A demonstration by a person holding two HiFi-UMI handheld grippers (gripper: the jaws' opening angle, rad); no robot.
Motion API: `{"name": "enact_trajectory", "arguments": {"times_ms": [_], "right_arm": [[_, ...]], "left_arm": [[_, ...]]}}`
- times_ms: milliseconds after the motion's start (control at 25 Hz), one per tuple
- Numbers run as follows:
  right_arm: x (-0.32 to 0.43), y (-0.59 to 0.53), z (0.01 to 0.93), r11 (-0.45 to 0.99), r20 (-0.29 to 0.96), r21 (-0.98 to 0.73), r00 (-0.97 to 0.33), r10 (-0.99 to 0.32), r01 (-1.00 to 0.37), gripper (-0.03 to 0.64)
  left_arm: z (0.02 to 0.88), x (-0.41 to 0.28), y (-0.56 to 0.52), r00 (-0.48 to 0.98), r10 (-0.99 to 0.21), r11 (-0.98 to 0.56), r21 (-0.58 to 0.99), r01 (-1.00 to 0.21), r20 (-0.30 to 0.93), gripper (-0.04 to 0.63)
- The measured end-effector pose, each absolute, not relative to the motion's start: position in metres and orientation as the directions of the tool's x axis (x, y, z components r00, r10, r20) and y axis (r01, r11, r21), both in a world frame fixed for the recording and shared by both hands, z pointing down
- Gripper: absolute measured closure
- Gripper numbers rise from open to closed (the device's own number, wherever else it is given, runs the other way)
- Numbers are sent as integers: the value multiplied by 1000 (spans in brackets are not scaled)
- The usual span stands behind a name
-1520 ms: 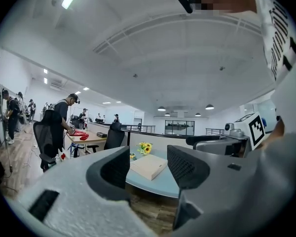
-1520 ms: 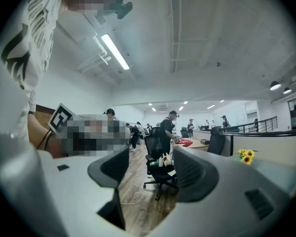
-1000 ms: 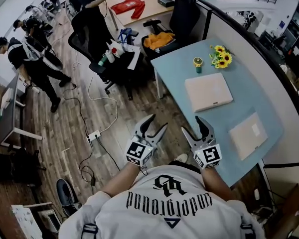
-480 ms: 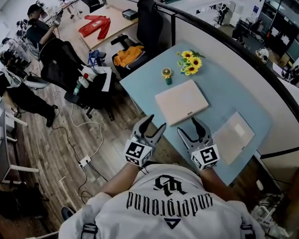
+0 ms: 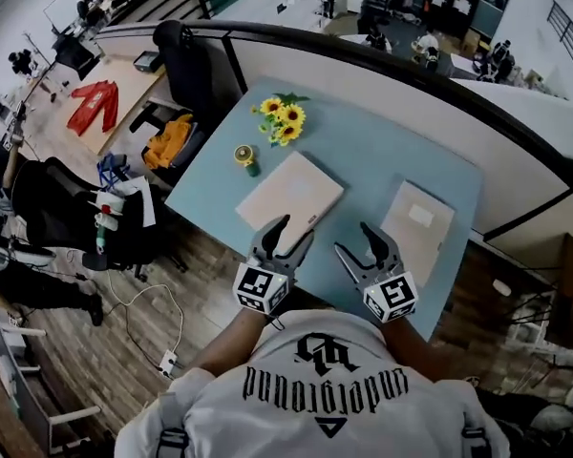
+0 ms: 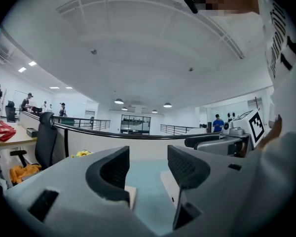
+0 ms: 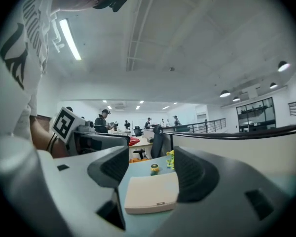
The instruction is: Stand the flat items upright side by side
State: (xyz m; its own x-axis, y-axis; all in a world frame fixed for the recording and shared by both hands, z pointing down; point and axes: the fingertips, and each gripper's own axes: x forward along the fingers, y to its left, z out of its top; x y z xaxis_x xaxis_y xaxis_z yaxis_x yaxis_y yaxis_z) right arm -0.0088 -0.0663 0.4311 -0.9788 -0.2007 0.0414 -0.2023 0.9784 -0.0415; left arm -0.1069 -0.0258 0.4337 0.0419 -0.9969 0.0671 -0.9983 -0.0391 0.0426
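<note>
The left flat item (image 5: pixel 288 198) and right flat item (image 5: pixel 417 219), both beige, lie flat and apart on the blue table (image 5: pixel 363 146).

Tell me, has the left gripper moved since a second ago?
Yes. Against the blue table, the left gripper has swung from over the wooden floor beside it to its near edge, open and empty, tips by the left flat item.

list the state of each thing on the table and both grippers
left gripper, open, empty
right gripper, open, empty
left beige flat item, lying flat
right beige flat item, lying flat
small yellow ornament, upright
</note>
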Motion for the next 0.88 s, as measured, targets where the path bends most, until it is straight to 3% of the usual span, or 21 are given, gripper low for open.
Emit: {"name": "enact_trajectory", "arguments": {"times_ms": [360, 880], "right_arm": [[-28, -109, 435, 913, 72, -81, -916, -396, -401, 328], [-98, -127, 490, 757, 214, -206, -783, -584, -621, 326]], "left_arm": [[435, -129, -93, 254, -963, -251, 51, -967, 92, 344], [483, -249, -118, 392, -890, -379, 101, -920, 232, 339]]}}
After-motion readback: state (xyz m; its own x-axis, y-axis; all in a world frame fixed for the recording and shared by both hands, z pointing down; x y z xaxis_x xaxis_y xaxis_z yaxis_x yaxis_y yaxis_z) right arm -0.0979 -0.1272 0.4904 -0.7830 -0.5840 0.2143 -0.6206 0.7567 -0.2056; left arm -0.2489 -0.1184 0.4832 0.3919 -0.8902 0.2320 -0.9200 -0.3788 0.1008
